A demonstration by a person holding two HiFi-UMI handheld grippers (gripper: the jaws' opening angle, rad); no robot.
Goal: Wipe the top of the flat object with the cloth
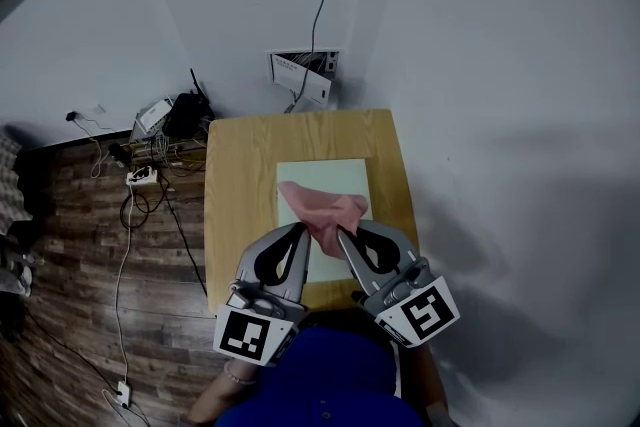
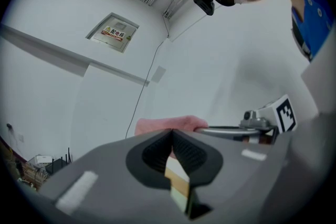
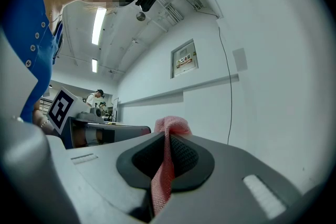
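A pale green flat board (image 1: 322, 173) lies on a small wooden table (image 1: 240, 165). Above the board's near part hangs a pink cloth (image 1: 325, 205), bunched between the two grippers. My left gripper (image 1: 302, 229) is shut, its tips pinching the cloth's left side; in the left gripper view the cloth (image 2: 168, 124) rises just past the closed left gripper (image 2: 171, 131). My right gripper (image 1: 342, 233) is shut on the cloth's right side. In the right gripper view the cloth (image 3: 170, 124) runs as a strip down between the pads of the right gripper (image 3: 168, 136).
A white wall stands behind the table, with an open wall box (image 1: 305, 75) and a cable running up. Cables and a power strip (image 1: 142, 177) lie on the wooden floor to the left. A person (image 3: 97, 96) stands far off.
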